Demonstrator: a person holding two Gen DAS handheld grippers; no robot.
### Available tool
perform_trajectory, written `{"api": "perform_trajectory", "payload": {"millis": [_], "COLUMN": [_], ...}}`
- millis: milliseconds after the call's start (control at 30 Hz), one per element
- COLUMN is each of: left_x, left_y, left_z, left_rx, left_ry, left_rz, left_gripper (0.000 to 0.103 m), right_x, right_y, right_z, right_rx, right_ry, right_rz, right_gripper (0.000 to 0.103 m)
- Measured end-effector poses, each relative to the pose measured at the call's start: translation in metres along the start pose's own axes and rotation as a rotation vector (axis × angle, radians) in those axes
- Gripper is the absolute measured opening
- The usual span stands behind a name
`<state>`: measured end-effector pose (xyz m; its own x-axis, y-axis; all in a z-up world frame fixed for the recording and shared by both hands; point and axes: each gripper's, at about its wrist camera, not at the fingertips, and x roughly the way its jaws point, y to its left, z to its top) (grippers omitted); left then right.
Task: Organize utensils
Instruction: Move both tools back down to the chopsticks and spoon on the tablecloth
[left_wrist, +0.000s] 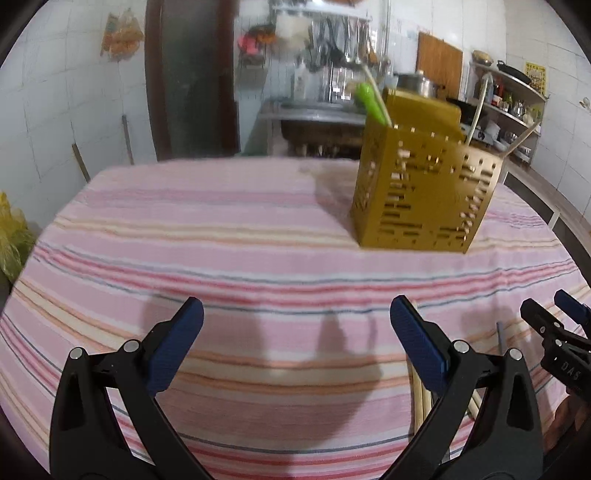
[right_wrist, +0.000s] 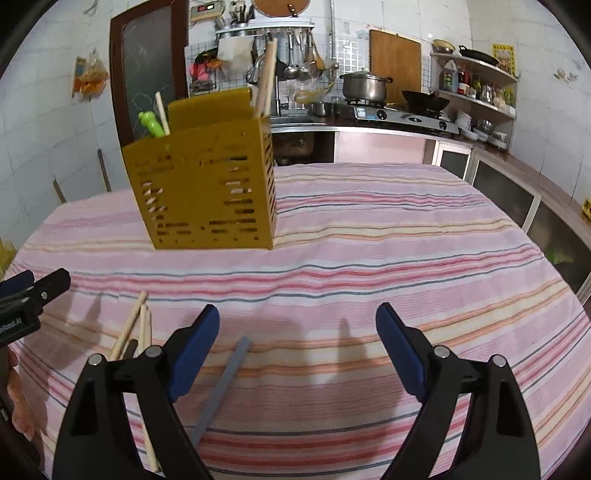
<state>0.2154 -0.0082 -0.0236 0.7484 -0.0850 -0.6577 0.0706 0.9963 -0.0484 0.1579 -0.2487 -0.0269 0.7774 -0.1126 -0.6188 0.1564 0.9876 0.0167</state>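
The right gripper (left_wrist: 561, 332) body reads "DAS".

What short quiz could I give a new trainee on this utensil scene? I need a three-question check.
1. True or false: the yellow utensil holder stands upright on the striped tablecloth.
2. Which lies nearest the right hand-held gripper? A) grey stick B) green-handled utensil C) steel pot
3. Fill in: the loose wooden chopsticks lie between the two grippers, on the ____.

Key: 1 true. 2 A. 3 tablecloth. Both the right and the left hand-held gripper are open and empty.
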Motion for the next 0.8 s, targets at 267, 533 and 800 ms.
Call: {"api": "perform_trajectory", "payload": {"millis": [267,533,800], "left_x": [0.018,0.034,0.033], "left_y": [-0.018,-0.028,-0.031], "left_z": [-0.013,-0.025,-0.029], "left_rx": [0.04,0.065,0.075], "left_ry": [0.099,0.198,0.197], "left_rz": [-0.037,-0.08,-0.08], "left_gripper": [0.098,0.098,0.098], "right_x": [0.015,0.017,0.018], "right_y": [0.013,0.011,0.012], "right_z": [-0.008,-0.012,-0.011], "right_rx": [-0.046,-0.03,-0.032], "right_ry": [0.094,0.123,0.133], "right_rz": [-0.036,-0.038,-0.038], "right_gripper": [0.085,0.085,0.085]}}
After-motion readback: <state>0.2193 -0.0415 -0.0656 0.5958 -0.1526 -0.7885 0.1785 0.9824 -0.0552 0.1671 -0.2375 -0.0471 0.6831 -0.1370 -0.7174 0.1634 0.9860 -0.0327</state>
